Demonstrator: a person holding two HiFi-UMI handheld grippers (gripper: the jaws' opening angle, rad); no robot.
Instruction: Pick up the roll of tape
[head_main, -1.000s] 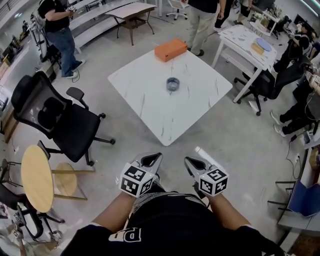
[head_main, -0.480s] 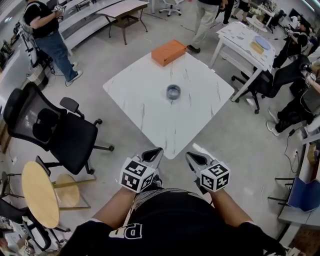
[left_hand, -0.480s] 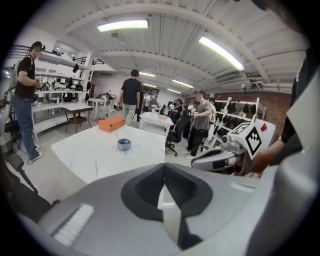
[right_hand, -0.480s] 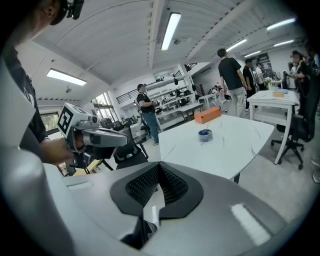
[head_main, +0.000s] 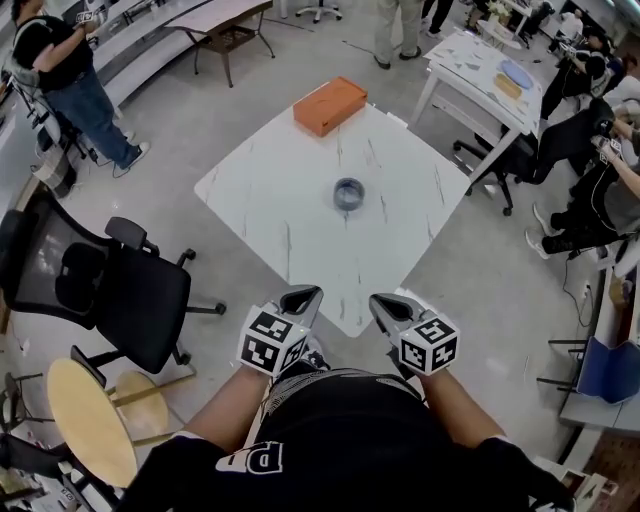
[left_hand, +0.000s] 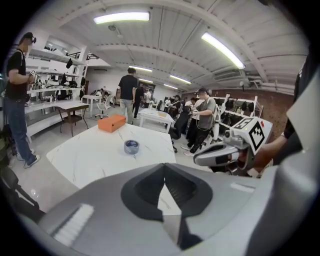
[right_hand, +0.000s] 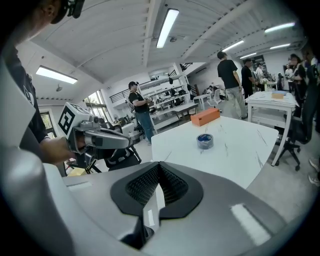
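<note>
The left gripper (head_main: 303, 296), jaws together on nothing, now hangs just short of the near corner of the white table (head_main: 262, 190), which lay farther off a second ago: the person has stepped closer. The roll of tape (head_main: 348, 193) lies flat mid-table, well beyond both tools. The right gripper (head_main: 379, 301) is likewise closed and empty, so reaching, opening and gripping probably lie ahead.
</note>
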